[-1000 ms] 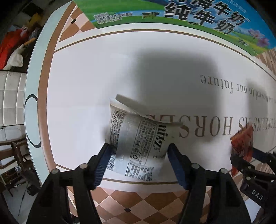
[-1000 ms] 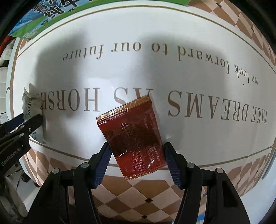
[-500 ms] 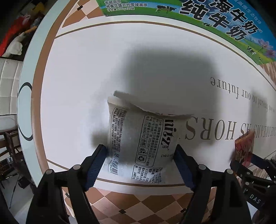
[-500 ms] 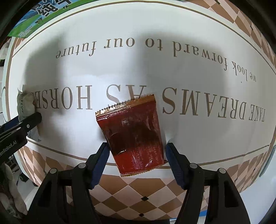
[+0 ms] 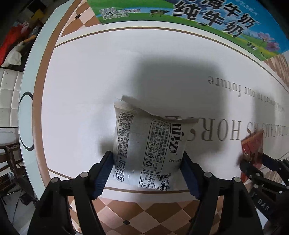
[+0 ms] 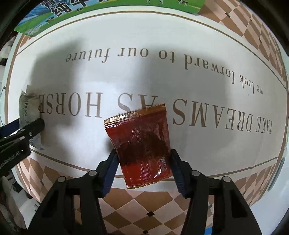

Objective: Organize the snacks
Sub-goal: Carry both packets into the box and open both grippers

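Since a second ago our left hand-held gripper (image 5: 147,173) has raised its grey snack packet (image 5: 150,148) closer to the lens, jaws clamped on its lower sides above the tabletop (image 5: 81,90). Right view: the right hand-held gripper (image 6: 143,169) clamps a red sachet (image 6: 142,146), which we judge light, soft, crinkly; side grips suit.

white tablecloth (image 5: 86,86) printed with brown lettering (image 6: 222,117), reading upside down in both views, framed by a brown line and checkered border (image 6: 137,207). green and blue milk carton (image 5: 180,12) with chinese characters along the far edge. clutter (image 5: 14,43) beyond the table, left.
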`<state>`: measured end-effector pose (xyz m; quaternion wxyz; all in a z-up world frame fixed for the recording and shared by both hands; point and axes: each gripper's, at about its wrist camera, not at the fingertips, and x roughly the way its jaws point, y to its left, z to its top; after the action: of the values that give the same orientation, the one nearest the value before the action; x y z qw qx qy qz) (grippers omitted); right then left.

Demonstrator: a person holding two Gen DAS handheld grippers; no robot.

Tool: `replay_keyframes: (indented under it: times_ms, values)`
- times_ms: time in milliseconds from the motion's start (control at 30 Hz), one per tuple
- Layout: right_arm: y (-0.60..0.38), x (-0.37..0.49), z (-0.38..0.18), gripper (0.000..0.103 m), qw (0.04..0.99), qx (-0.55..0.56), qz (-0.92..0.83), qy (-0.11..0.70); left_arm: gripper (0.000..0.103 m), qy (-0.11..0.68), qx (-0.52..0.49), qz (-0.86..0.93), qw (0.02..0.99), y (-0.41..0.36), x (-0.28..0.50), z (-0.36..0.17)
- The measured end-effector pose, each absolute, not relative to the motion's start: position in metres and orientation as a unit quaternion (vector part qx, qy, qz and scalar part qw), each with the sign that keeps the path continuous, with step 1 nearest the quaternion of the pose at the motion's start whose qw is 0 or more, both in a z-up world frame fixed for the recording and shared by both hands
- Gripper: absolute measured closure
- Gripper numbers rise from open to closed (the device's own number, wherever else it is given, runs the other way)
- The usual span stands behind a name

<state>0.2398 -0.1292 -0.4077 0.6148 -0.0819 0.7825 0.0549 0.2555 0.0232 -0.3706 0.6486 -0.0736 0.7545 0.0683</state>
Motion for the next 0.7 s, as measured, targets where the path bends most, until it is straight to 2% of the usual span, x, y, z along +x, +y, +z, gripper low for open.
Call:
replay_keyframes:
  times_ms: [300,567,700]
  values:
    - [-0.125,0.23,-0.381,0.045,0.63,-0.038,0.074,0.772,0.032,0.733,-0.081,0.035,0.675,0.011,0.252,-0.328]
    - [-0.127,0.259,-0.298,0.045,0.673,0.024,0.117,0.73,0.032,0.676,-0.117,0.006,0.727,0.025,0.281,-0.245]
    - [-0.133,0.306,-0.244,0.045,0.703,0.048,0.137,0.696,0.032,0.648,-0.125,-0.01,0.752,0.04,0.328,-0.201]
